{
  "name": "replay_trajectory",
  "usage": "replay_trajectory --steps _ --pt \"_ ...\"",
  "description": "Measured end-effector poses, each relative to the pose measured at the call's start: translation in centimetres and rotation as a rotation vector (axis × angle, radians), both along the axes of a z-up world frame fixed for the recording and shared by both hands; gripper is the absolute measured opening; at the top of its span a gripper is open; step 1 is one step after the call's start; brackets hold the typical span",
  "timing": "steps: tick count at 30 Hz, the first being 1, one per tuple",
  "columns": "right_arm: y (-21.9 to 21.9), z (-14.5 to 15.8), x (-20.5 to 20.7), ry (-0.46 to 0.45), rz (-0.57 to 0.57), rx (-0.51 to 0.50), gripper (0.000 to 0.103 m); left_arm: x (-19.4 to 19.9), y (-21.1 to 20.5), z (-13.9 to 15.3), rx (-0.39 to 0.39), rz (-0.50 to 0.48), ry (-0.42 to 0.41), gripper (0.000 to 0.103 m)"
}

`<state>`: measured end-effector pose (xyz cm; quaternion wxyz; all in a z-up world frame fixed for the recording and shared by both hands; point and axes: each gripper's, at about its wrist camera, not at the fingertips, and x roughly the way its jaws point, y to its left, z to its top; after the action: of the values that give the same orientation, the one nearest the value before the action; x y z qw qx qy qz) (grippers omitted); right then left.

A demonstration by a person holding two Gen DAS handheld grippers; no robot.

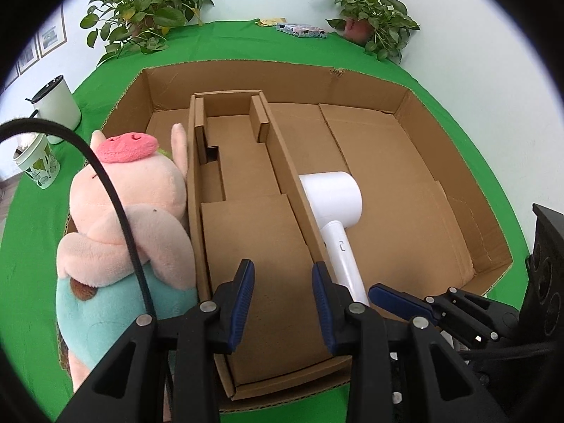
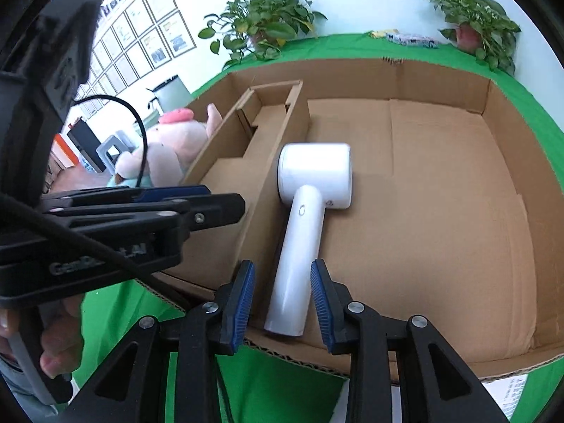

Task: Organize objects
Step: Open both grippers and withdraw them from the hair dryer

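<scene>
A white hair dryer [image 2: 310, 190] lies in the big open cardboard box [image 2: 440, 81], its handle toward me; it also shows in the left wrist view [image 1: 335, 204]. My right gripper [image 2: 282, 275] is open with its jaws on either side of the handle end, not closed on it. A narrow cardboard insert tray [image 1: 246, 211] sits left of the dryer. My left gripper [image 1: 283, 275] is open and empty above that tray's near end. A pink plush pig [image 1: 130, 218] in a teal outfit rests in the box at the tray's left side.
The box stands on a green cloth [image 1: 31, 253]. Two potted plants [image 1: 148, 14] [image 1: 373, 17] stand at the back by the wall. A white canister [image 1: 58, 105] and a paper cup [image 1: 37, 162] stand at the left. A black cable [image 1: 116, 204] crosses the plush.
</scene>
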<state>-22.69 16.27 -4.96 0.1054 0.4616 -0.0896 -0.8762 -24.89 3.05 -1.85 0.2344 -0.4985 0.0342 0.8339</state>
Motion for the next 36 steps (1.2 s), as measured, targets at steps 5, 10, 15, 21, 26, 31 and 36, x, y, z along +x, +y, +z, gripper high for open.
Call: replay_trajectory --steps 5,10,15,21,26,31,36 --pt "-1.3 -0.2 -0.7 0.012 0.011 0.036 0.031 -0.3 -1.3 0.1 0.038 0.024 -0.019 0.032" --pt "-1.3 -0.4 -0.9 0.007 0.001 0.023 0.031 0.1 -1.2 0.0 0.037 0.021 -0.014 0.032" --pt "-0.9 -0.6 -0.9 -0.002 -0.018 0.013 0.037 0.3 -1.2 0.0 0.039 0.02 -0.013 0.032" --pt "-0.7 -0.5 -1.4 -0.005 -0.01 0.058 0.024 0.6 -1.6 0.0 0.055 0.028 -0.01 0.032" --pt "-0.9 -0.5 -1.7 -0.016 0.004 0.06 0.012 0.7 -1.6 -0.1 0.065 0.029 -0.008 0.032" --pt "-1.1 -0.5 -1.7 -0.023 -0.003 0.045 0.011 0.8 -1.7 -0.1 0.062 0.022 -0.002 0.032" --pt "-1.1 -0.5 -1.6 -0.021 -0.01 0.041 0.011 0.8 -1.9 -0.1 0.065 0.02 -0.004 0.032"
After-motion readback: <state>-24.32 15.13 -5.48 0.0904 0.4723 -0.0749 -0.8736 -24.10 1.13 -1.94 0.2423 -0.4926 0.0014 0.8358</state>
